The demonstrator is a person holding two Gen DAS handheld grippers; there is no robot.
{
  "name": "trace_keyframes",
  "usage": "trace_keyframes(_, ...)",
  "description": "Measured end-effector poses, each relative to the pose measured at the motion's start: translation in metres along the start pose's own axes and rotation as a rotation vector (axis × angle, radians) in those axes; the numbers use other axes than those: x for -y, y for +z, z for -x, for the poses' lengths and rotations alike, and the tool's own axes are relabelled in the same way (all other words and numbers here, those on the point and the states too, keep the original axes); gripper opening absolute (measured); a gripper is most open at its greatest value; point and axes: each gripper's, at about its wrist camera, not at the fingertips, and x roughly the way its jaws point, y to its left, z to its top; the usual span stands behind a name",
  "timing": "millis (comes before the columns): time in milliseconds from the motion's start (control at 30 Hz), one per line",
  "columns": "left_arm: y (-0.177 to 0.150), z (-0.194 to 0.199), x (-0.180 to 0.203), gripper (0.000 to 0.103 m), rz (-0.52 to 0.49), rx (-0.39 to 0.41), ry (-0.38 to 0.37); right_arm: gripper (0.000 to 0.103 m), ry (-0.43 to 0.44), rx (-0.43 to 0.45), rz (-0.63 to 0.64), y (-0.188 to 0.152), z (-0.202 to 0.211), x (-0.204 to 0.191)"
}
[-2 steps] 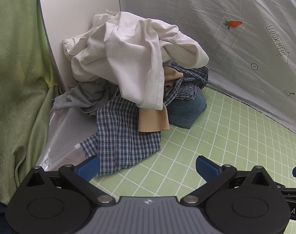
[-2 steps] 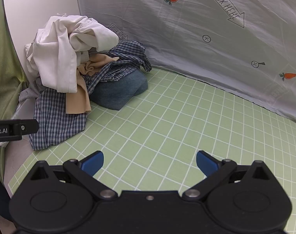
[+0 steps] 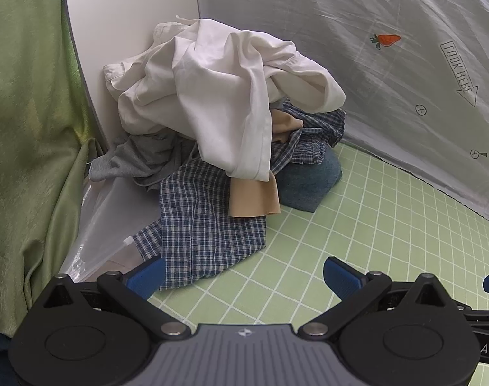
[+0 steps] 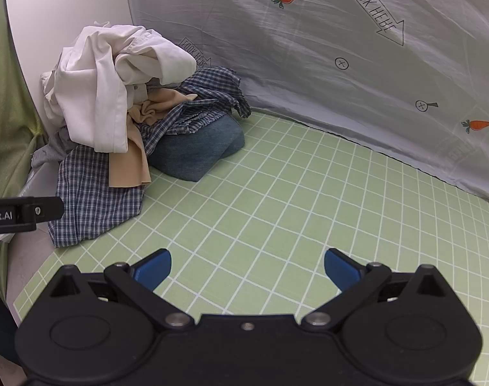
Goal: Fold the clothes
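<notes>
A heap of clothes fills the far left corner. On top lies a crumpled white shirt (image 3: 225,96) (image 4: 99,93). Under it are a blue checked shirt (image 3: 206,225) (image 4: 93,199), a tan garment (image 3: 254,199) (image 4: 128,167), a grey garment (image 3: 141,160) and a folded blue denim piece (image 3: 309,180) (image 4: 196,151). My left gripper (image 3: 244,276) stands open, its left fingertip just short of the checked shirt's hem. My right gripper (image 4: 247,267) hangs open over the bare mat, to the right of the heap. Nothing is between either pair of fingers.
A green gridded mat (image 4: 309,193) covers the table. A grey printed sheet (image 4: 341,64) hangs behind, a white wall panel (image 3: 132,16) and a green curtain (image 3: 29,128) close the left side. Clear plastic film (image 3: 99,225) lies at the mat's left edge.
</notes>
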Motion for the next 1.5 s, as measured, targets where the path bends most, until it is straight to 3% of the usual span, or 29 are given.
trace_keyframes(1500, -0.0019, 0.0, -0.0027, 0.103, 0.0, -0.006, 0.01, 0.102, -0.004, -0.003, 0.004, 0.002, 0.0025, -0.0035)
